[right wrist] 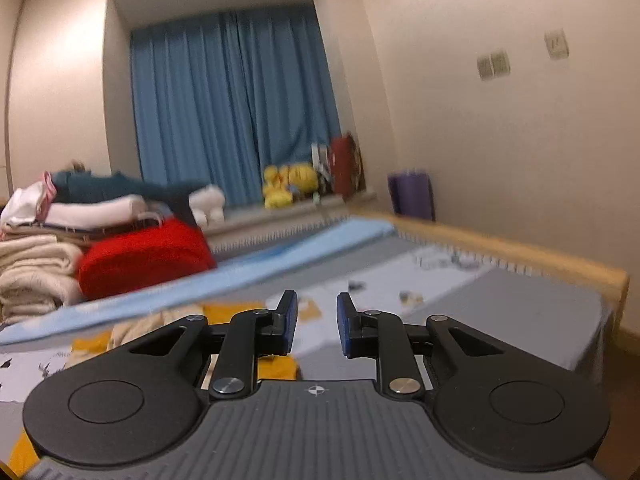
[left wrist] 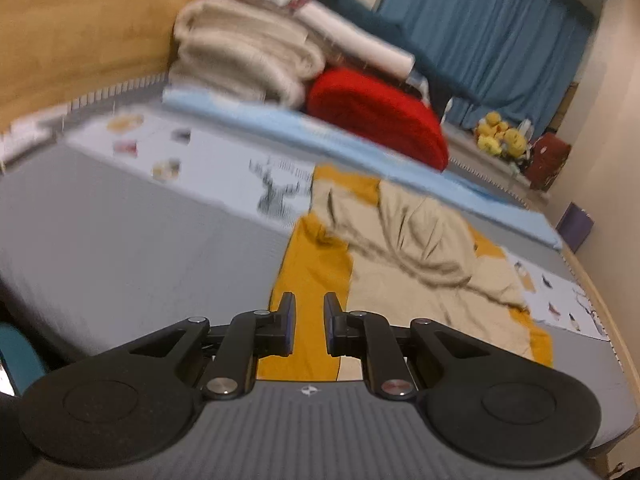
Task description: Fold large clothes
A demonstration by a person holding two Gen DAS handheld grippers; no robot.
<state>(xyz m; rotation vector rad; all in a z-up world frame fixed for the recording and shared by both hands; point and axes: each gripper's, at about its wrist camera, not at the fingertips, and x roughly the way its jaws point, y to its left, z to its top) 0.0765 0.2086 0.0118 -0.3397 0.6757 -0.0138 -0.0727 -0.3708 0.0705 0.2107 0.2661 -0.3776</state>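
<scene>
Beige garment (left wrist: 420,248) — crumpled, lying atop spread mustard-yellow cloth (left wrist: 310,272), on grey bed

The right gripper (right wrist: 317,326) hovers over a bed (right wrist: 520,304), its 2 fingers (right wrist: 289,320) a narrow gap apart with nothing between them. Below and left of it lies a yellow and beige garment (right wrist: 224,314), partly hidden. A light blue sheet (right wrist: 248,272) runs across the bed. Behind it sit a red cushion (right wrist: 144,256) and stacked blankets (right wrist: 36,272). Blue curtains (right wrist: 228,104) hang at the back, yellow plush toys (right wrist: 288,186) beneath them.
</scene>
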